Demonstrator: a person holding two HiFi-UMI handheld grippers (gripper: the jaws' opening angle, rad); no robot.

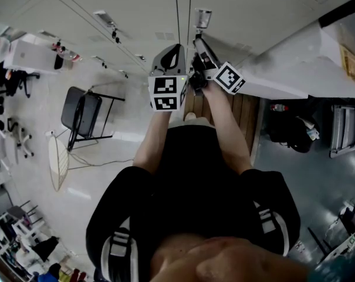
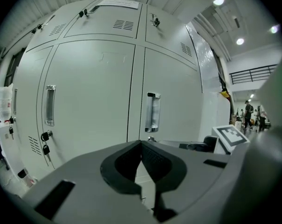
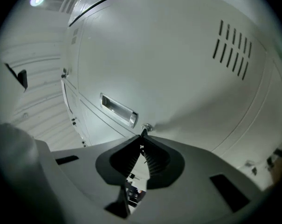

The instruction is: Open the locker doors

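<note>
Locker key (image 3: 144, 131) between right gripper (image 3: 143, 136) tips

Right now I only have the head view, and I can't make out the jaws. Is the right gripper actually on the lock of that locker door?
Observer: Yes. The right gripper view shows the right gripper with its jaws closed on the small metal lock, just beside the recessed handle. Whether a key sits in it, I cannot tell.
Operator: And the left one, is it holding anything?
Observer: No. In the left gripper view the left gripper is shut on nothing. It is held short of the closed locker door, apart from it.
</note>
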